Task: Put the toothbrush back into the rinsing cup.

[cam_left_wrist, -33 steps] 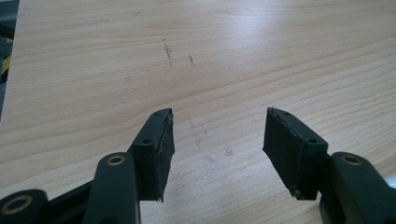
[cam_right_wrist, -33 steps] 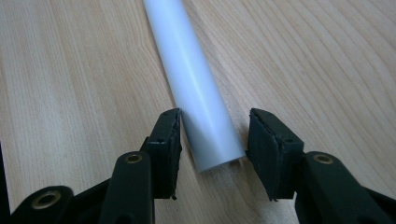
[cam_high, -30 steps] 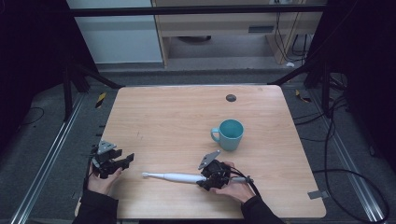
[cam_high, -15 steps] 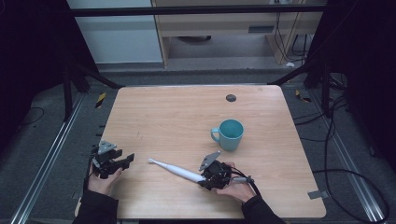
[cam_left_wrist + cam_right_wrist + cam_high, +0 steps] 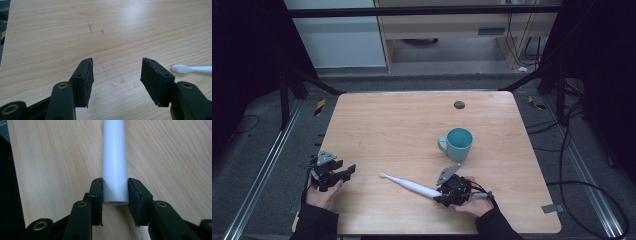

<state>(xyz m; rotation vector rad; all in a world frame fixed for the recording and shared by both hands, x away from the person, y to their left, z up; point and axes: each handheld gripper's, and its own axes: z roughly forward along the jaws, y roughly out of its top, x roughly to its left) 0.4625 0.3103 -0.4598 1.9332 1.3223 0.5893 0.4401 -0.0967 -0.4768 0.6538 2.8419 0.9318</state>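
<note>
toothbrush [image 5: 409,184] swung diagonal | butt clamped in right gripper [image 5: 451,192]

A lab: wooden table [image 5: 412,125] inside a black frame [image 5: 422,11], cables [image 5: 572,125] on the floor.

The right tool [image 5: 443,196] has just closed its jaws on the thick end of the white toothbrush [image 5: 409,184]. The toothbrush has swung on the worktop [image 5: 402,125]: a second ago it lay level, now its head points up-left.
</note>
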